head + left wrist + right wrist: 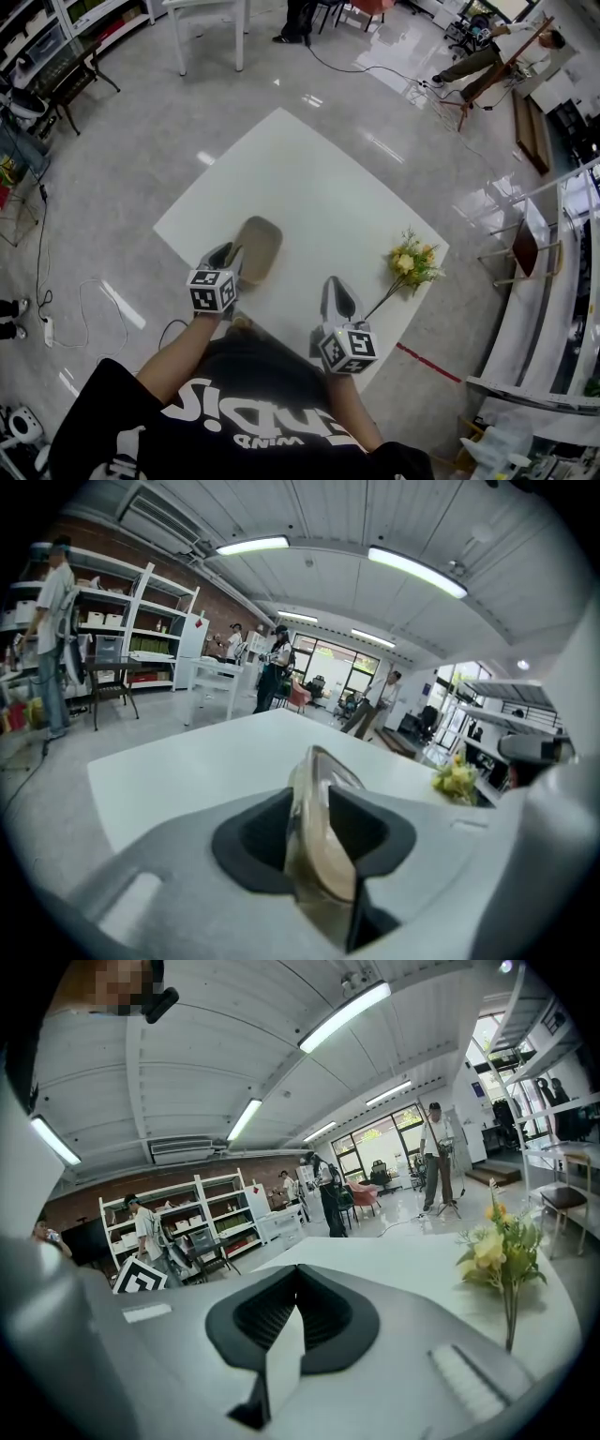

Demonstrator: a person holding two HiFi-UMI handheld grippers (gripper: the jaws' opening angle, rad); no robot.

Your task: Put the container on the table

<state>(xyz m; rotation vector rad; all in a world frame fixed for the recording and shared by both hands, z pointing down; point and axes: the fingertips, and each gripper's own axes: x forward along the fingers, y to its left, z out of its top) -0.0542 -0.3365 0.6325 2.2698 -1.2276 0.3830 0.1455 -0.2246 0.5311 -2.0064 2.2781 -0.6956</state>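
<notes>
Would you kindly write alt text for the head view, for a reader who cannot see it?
Seen from above, a person's left gripper grips a tan container by its rim over a white table. The right gripper hangs beside it holding nothing, and a sprig of yellow flowers is on the table's right side.

I count one container [259, 247], one table [309, 173], one flower sprig [413, 263], two grippers: left gripper [228, 253], right gripper [337, 287]

Head view looks steeply down on the table [309, 178]; both gripper views skim low across that same tabletop.
</notes>
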